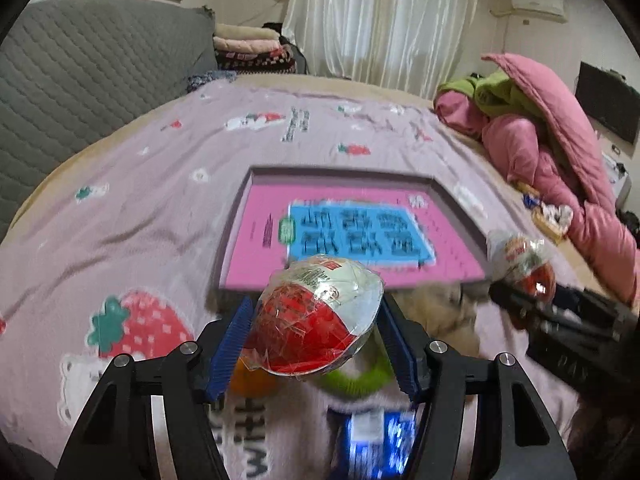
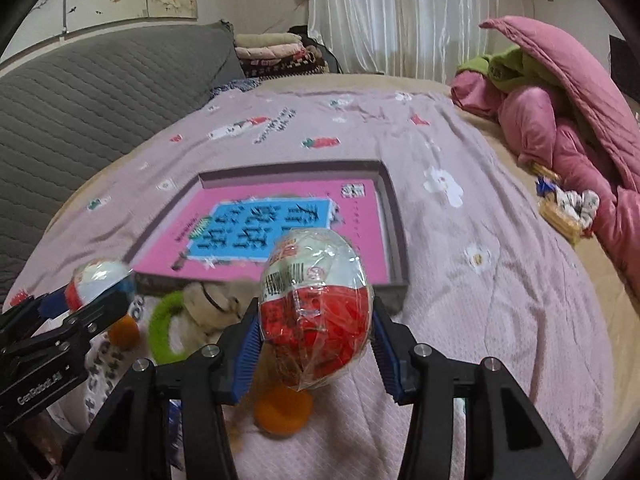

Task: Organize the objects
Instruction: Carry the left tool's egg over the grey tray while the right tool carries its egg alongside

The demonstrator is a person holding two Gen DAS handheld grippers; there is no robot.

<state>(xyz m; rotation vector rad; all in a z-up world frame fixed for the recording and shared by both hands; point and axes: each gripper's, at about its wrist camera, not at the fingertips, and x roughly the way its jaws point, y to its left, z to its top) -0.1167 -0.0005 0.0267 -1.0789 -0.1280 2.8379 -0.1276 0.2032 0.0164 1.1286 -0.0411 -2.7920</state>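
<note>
My left gripper (image 1: pixel 316 332) is shut on a red-and-white wrapped toy egg (image 1: pixel 316 320), held above the bed. My right gripper (image 2: pixel 314 320) is shut on a second red-and-white wrapped egg (image 2: pixel 316 304). Each shows in the other's view: the right gripper with its egg (image 1: pixel 524 264) at the right, the left gripper with its egg (image 2: pixel 98 284) at the left. A shallow grey box (image 1: pixel 460 212) with a pink and blue book (image 1: pixel 352 232) in it lies on the bed just ahead of both grippers; it also shows in the right wrist view (image 2: pixel 396 220).
Below the grippers lie a plush toy (image 2: pixel 212 300), a green ring (image 2: pixel 160 328) and an orange piece (image 2: pixel 284 412). A blue packet (image 1: pixel 376 436) lies under the left gripper. Pink bedding (image 2: pixel 568 132) is piled at the right, snack packets (image 2: pixel 564 208) beside it. A grey quilted headboard (image 1: pixel 80 80) stands at the left.
</note>
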